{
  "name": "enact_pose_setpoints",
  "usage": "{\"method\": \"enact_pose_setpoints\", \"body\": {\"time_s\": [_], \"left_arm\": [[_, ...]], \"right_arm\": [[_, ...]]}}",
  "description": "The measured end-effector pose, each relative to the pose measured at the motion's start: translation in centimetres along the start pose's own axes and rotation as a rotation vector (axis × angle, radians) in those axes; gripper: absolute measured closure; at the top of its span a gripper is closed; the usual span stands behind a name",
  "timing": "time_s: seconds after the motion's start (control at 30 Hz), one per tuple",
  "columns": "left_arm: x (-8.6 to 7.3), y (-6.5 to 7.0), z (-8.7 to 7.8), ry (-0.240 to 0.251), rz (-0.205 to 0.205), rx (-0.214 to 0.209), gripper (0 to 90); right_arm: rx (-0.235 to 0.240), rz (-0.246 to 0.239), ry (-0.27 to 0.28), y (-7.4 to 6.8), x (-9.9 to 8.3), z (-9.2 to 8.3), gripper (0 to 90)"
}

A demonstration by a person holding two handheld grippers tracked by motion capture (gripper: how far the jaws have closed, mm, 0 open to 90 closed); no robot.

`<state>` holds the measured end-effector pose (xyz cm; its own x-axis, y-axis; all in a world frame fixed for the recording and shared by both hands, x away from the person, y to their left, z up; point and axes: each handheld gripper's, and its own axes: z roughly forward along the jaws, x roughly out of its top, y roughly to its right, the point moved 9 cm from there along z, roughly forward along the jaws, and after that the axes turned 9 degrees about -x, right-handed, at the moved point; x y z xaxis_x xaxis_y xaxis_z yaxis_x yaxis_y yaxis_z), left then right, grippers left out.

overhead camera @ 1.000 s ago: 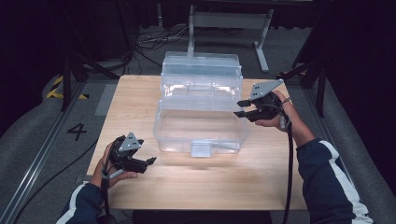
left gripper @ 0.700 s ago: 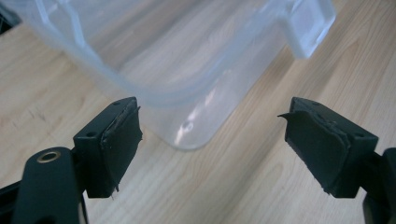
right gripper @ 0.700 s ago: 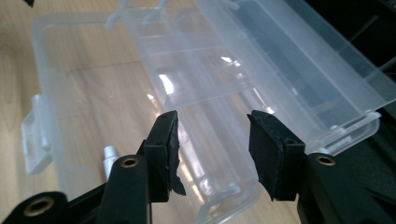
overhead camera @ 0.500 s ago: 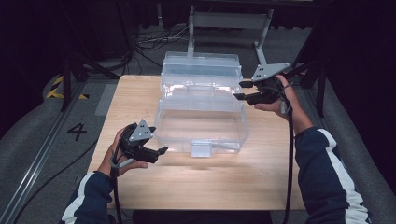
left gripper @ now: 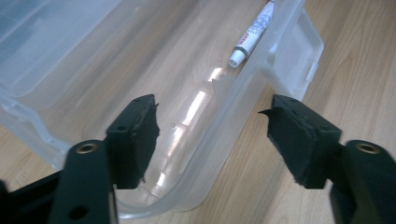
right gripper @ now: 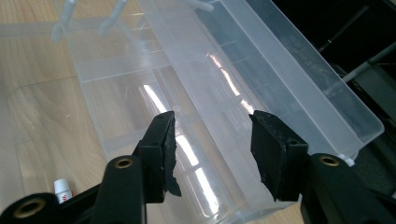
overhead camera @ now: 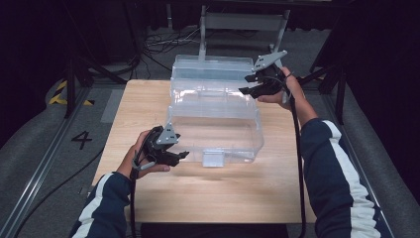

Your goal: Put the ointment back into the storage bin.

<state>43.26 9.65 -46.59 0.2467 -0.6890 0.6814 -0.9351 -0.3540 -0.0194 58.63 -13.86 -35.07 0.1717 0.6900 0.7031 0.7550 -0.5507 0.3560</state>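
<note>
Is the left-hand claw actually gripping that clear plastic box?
Apart. In the left gripper view, the box rim passes between the left gripper pads with bare gaps.

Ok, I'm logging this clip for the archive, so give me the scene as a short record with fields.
Surface: wooden table
Main thing: clear plastic box, lid open
Inside box: a marker pen
Left gripper: open, jaws straddling the box's front wall, just closing in
Right gripper: open, at the box's far right corner, over its rim
</note>
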Motion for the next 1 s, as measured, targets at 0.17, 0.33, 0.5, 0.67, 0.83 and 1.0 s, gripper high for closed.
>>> {"method": "enact_pose_setpoints", "body": {"time_s": [0.17, 0.33, 0.5, 0.67, 0.83, 1.0], "left_arm": [[-0.4, -0.3, 0.9, -0.056, 0.003, -0.008, 48.1], [-0.8, -0.8, 1.7, -0.082, -0.018, -0.051, 50.1], [-1.0, -1.1, 2.4, -0.11, -0.014, -0.071, 55.5], [-1.1, -0.8, 3.1, -0.151, 0.029, -0.108, 69.6], [-1.1, -0.8, 3.4, -0.18, 0.04, -0.138, 72.4], [-1.0, -0.7, 3.5, -0.193, 0.054, -0.141, 73.4]], "right_arm": [[0.036, 0.012, -0.041, -0.1, -0.1, 1.3, 54.2], [0.018, 0.008, -0.074, 0.1, -0.1, 2.7, 55.4], [0.029, -0.016, -0.108, -0.1, -0.3, 4.0, 60.0], [0.045, -0.042, -0.111, -0.3, -0.4, 4.9, 69.0], [0.071, -0.048, -0.125, -0.3, -0.3, 5.3, 72.5], [0.09, -0.103, -0.149, -0.8, 0.4, 5.7, 76.8]]}}
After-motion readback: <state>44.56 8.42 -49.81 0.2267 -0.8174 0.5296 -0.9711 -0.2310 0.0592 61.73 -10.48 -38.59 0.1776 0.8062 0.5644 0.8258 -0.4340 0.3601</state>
